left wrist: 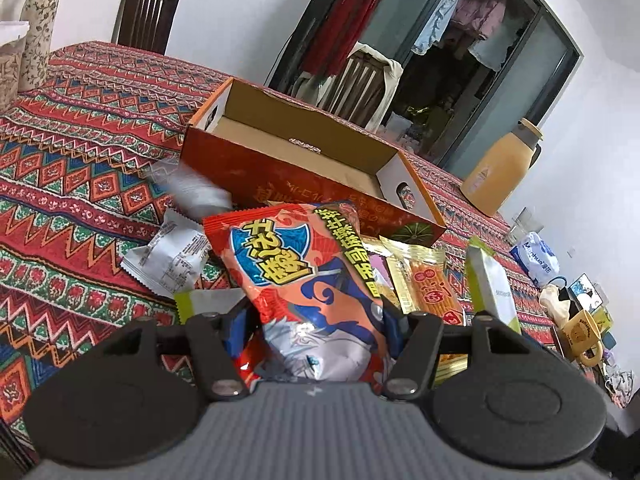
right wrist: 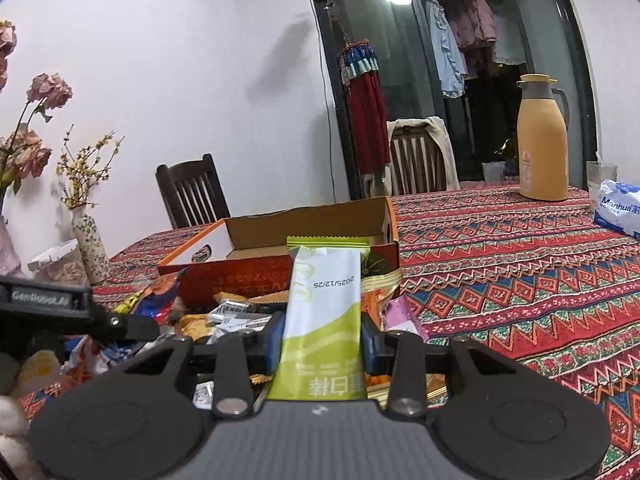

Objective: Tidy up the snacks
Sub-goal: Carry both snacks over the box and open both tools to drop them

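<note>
The left wrist view shows the left gripper [left wrist: 316,316] clamped on a puffy orange-red foil snack bag with blue lettering [left wrist: 308,276], held upright over the snack pile. At its 12 o'clock lies the open orange cardboard box [left wrist: 280,172], its inside bare.

Only the right wrist view shows the right gripper [right wrist: 322,338] closed on a flat white-and-green snack sachet [right wrist: 324,312] stamped with a date; the same box [right wrist: 248,276] sits at 12 o'clock, loose wrappers at 9.

Everything rests on a red patterned woven tablecloth [right wrist: 500,280]. A mustard-yellow thermos jug [right wrist: 542,140] stands at 2 o'clock, dark wooden chairs and a glass sliding door [right wrist: 400,60] beyond.
</note>
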`<state>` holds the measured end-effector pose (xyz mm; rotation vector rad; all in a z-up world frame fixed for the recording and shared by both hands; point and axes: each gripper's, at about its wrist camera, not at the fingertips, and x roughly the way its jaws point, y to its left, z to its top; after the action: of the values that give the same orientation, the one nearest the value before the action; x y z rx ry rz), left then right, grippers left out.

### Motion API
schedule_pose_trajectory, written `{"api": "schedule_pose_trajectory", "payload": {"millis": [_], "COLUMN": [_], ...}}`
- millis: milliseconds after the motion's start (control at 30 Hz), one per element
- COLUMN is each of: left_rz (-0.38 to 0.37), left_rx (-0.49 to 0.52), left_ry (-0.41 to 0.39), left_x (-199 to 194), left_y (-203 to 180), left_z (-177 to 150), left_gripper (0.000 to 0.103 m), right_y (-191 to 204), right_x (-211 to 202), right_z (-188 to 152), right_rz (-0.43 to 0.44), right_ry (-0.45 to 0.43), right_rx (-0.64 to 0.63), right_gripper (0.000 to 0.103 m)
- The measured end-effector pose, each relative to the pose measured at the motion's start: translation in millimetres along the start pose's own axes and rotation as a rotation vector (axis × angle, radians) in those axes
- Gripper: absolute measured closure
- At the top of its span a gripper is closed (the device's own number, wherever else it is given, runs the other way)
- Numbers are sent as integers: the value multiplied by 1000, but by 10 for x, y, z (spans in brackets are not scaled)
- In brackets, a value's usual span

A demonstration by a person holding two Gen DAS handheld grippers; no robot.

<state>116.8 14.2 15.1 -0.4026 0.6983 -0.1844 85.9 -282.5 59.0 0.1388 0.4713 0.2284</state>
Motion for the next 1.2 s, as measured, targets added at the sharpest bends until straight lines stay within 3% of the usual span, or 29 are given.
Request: {"api": "schedule_pose_trajectory", "payload": {"millis": [267,600,933,1200], "left_rz": [32,94,169,273], "left_rx": [110,199,244,255], "left_ry": [-59,-169,-237,-216], "left_x": [-98,-31,333,989], "left_y": [-204,-429,-611,-580], "left_z": [100,648,1351,1653], "left_gripper": [40,40,40,40], "right_y": [-32,14,83,3], "right_x": [79,424,1198,2096], "right_z": [180,710,1395,1578], "right_rz": [-15,-9,-24,-76], "right_ry": [-17,-45,14,164], "right_rx": [7,-17,-25,-24], "right_gripper": [66,66,66,66]}}
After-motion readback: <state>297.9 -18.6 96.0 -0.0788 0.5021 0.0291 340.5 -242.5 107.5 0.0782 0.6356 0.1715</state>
